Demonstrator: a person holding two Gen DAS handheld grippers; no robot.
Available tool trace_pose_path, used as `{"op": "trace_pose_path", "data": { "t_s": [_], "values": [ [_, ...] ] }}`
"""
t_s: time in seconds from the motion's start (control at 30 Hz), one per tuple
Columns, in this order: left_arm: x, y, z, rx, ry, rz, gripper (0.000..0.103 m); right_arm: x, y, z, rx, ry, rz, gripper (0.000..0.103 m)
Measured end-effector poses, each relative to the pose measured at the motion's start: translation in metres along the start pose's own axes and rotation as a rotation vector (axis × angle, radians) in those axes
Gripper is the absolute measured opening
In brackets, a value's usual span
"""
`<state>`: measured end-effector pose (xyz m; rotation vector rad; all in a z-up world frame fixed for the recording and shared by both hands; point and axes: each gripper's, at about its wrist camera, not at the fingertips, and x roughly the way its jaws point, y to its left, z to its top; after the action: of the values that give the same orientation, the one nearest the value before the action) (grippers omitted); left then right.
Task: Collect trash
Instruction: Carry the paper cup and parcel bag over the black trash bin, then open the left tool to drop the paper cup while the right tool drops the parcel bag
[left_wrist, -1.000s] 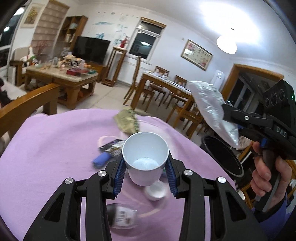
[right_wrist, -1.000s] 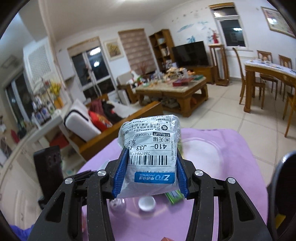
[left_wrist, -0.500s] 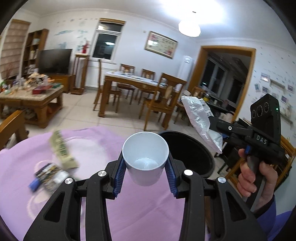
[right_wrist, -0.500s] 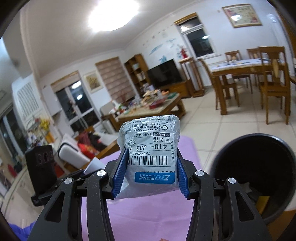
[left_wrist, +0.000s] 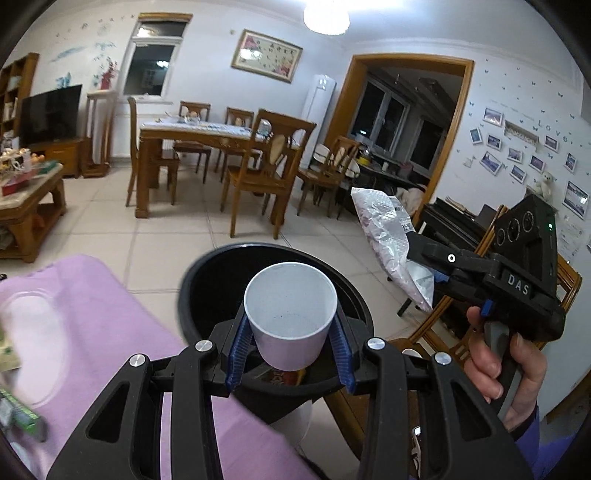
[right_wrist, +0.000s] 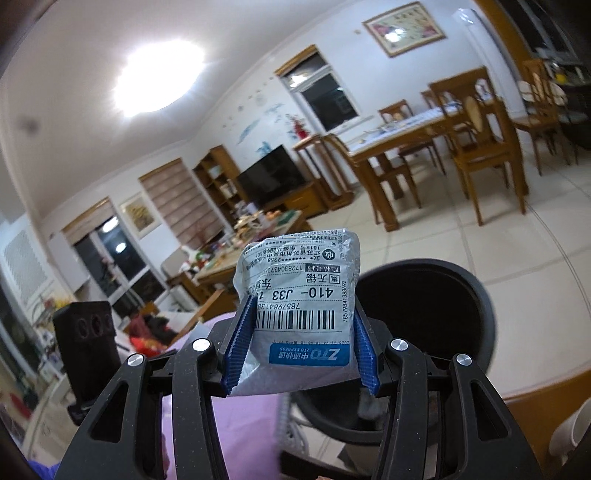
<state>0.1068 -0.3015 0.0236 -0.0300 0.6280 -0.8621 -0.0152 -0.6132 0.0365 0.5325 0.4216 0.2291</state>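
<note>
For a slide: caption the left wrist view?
Left gripper holds white paper cup over black trash bin.

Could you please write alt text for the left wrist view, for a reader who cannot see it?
The left tool grips an upright white cup over the open black trash bin beside a purple-covered table. At right, a hand holds the right tool, clamped on a crumpled silver bag.

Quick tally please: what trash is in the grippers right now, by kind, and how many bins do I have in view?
Cups: 1, white cup in the left gripper
Courier bags: 1, silver bag in the right gripper
Bins: 1, black bin past the purple table's edge
Total: 3
</note>
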Motion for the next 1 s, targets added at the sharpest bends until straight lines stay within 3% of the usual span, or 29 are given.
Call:
{"op": "trace_pose_path", "data": {
  "t_s": [0.33,1.0],
  "values": [
    [0.044,-0.002,-0.005,0.001,0.077,0.009,0.039,0.026,-0.064,-0.007,0.104,0.027,-0.021,0.050],
    [0.079,-0.010,-0.011,0.027,0.131,0.037,0.040,0.092,-0.094,-0.015,0.167,0.074,-0.038,0.055]
  ]
}}
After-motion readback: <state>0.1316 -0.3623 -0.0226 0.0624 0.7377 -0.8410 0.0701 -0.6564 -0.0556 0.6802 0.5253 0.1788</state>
